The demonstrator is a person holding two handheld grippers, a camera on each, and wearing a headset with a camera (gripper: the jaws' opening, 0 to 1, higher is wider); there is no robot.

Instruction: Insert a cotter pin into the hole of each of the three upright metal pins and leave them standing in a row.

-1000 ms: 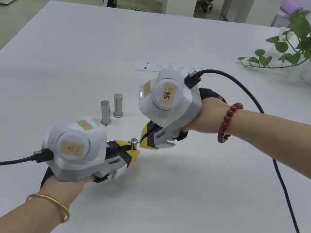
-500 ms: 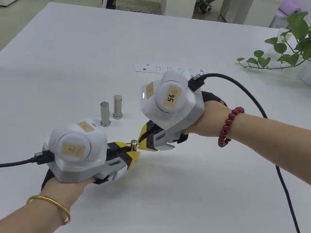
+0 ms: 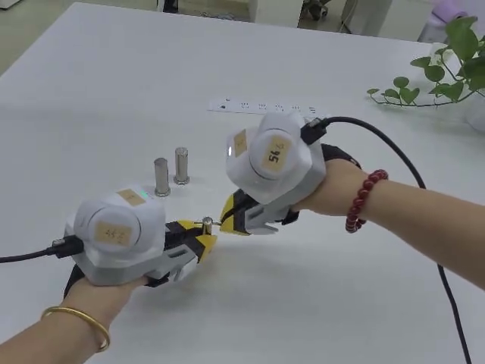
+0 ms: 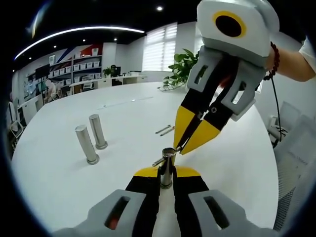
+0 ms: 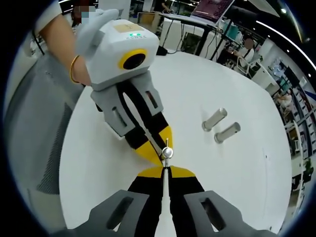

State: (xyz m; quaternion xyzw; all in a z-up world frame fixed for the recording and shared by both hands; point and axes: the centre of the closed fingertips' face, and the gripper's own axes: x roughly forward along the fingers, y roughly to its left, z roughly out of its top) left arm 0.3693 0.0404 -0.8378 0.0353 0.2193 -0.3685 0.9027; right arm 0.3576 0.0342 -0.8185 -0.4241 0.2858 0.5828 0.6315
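Clamping the short upright steel pin (image 4: 168, 170) low on its shaft, my left gripper (image 3: 198, 236) lies nearly level above the white matte tabletop (image 3: 114, 91), its yellow-tipped black jaws pressed against the pin from both sides. My right gripper (image 5: 166, 170) slants down towards it from the opposite side, wrist bent, jaws pinched together on a thin wire cotter pin (image 4: 159, 161). The wire crosses the pin's head and its end pokes out on the other side. Two more smooth steel pins (image 3: 161, 177) (image 3: 181, 165) stand side by side on flared bases, well apart on my left. Two loose cotter pins (image 4: 164, 130) lie flat beyond the grippers. A white power strip (image 3: 265, 107) lies farther back, and a leafy green plant (image 3: 447, 68) trails over the far right edge.
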